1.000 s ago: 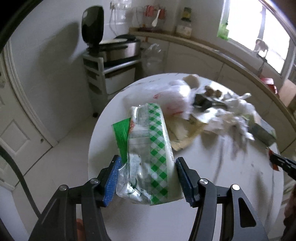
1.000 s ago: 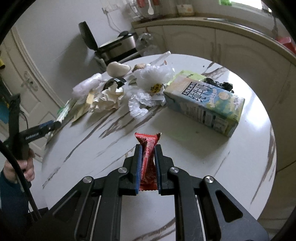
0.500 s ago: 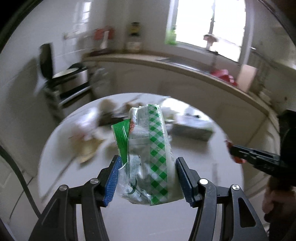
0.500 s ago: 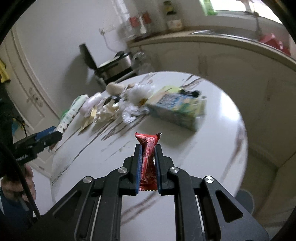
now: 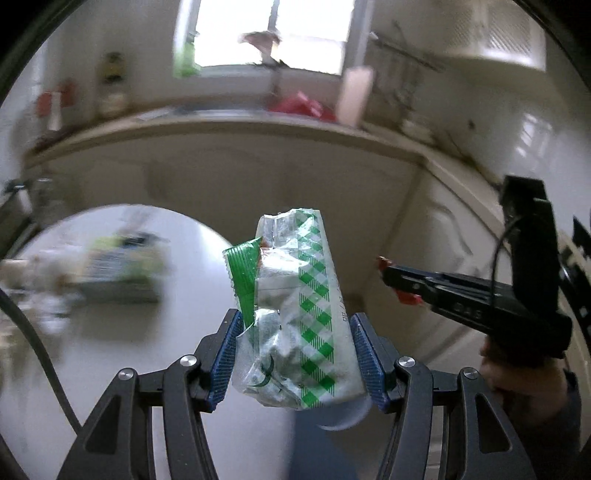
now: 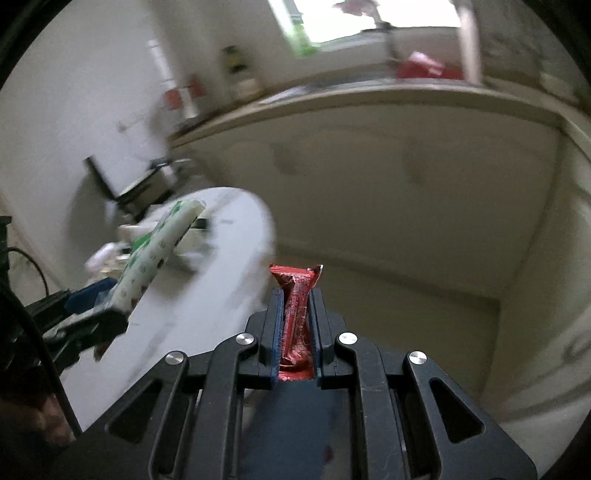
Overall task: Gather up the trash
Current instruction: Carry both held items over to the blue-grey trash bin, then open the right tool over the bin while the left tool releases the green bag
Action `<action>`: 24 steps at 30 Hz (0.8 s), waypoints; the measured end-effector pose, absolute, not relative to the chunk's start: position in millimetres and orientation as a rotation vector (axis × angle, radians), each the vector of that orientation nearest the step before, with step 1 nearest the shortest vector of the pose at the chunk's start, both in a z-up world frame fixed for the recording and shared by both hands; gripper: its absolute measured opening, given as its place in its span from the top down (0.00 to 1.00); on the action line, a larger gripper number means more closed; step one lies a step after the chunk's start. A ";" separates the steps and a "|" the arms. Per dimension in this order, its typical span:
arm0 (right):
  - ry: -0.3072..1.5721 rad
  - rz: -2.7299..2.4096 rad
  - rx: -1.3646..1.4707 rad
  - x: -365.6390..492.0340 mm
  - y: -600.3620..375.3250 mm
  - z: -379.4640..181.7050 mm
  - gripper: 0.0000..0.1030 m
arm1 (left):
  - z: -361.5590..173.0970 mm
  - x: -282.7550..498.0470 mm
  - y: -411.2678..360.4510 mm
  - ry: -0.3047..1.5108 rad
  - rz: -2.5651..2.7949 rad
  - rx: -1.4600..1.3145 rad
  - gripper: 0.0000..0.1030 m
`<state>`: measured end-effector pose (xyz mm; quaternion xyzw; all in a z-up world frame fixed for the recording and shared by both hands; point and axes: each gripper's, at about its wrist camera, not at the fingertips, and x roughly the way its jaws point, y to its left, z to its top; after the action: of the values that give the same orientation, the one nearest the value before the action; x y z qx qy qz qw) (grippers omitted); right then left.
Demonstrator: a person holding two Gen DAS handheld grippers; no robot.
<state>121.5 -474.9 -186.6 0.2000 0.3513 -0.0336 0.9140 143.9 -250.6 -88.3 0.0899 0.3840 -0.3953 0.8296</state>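
My left gripper [image 5: 295, 332] is shut on a crumpled clear plastic bag with green checks [image 5: 295, 314], held in the air off the right edge of the round white table [image 5: 110, 332]. My right gripper [image 6: 295, 314] is shut on a red snack wrapper [image 6: 295, 306], also held in the air past the table's edge. Each gripper shows in the other's view: the right gripper [image 5: 391, 273] at the right, the left gripper [image 6: 92, 306] with the checked bag [image 6: 155, 243] at the left. More trash, blurred, lies on the table, among it a carton [image 5: 122, 266].
A curved counter with cream cabinet doors [image 6: 369, 166] runs behind, under a bright window [image 5: 273, 33]. A red item [image 5: 299, 105] and bottles stand on the counter. A cooker on a rack [image 6: 140, 188] stands beyond the table. Pale floor [image 6: 388, 314] lies below the right gripper.
Both grippers have swung right, away from the trash pile and past the table's edge, toward the cabinets. Each keeps its hold on its piece of trash. The views are motion-blurred.
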 end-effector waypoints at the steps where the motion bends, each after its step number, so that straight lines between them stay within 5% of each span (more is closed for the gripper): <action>1: 0.741 -0.102 0.430 114.3 -492.2 -199.5 0.87 | -98.7 143.1 -264.2 0.839 -0.861 0.200 0.46; 16: 1.052 -0.215 0.781 106.3 -598.4 -443.3 0.87 | -319.5 210.7 -432.5 1.281 -0.916 0.388 0.46; 21: 1.081 -0.224 0.829 114.5 -605.0 -481.8 0.79 | -370.5 249.8 -456.0 1.374 -0.878 0.391 0.43; 24: 1.095 -0.231 0.852 112.6 -607.6 -497.3 0.55 | -389.1 270.4 -463.1 1.361 -0.838 0.403 0.42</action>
<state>112.7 -607.6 -497.3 0.3917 0.5033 -0.1062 0.7629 270.4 -463.1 -389.1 0.1793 0.6062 -0.3730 0.6792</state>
